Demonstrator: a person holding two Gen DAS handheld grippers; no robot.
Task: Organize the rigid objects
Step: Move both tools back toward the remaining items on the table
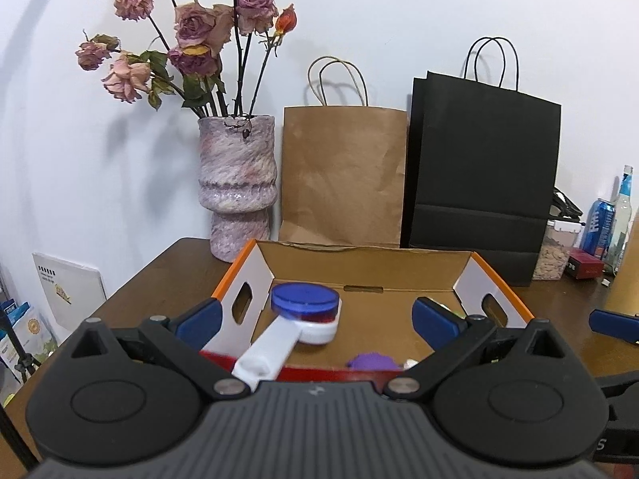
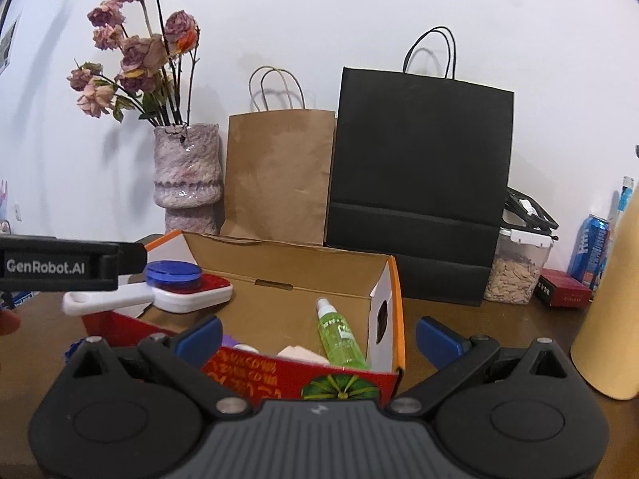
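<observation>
A cardboard box [image 1: 363,267] with orange rim and red front stands on the brown table; it also shows in the right wrist view [image 2: 287,279]. A white handled tool with a blue round cap [image 1: 305,311] rests tilted across the box's front left rim, its handle sticking out over the edge [image 2: 179,291]. My left gripper [image 1: 317,317] is open, jaws wide either side of the tool, touching nothing. My right gripper [image 2: 319,335] is open and empty above the box's front right part. Inside lie a green spray bottle [image 2: 339,335], a purple thing [image 1: 373,361] and pale items.
A pink vase of dried roses [image 1: 237,187], a brown paper bag [image 1: 343,175] and a black paper bag [image 1: 479,175] stand behind the box. At right are a seed container [image 2: 515,267], a red box [image 2: 563,289], a blue can [image 2: 591,251] and a tan cylinder [image 2: 611,311].
</observation>
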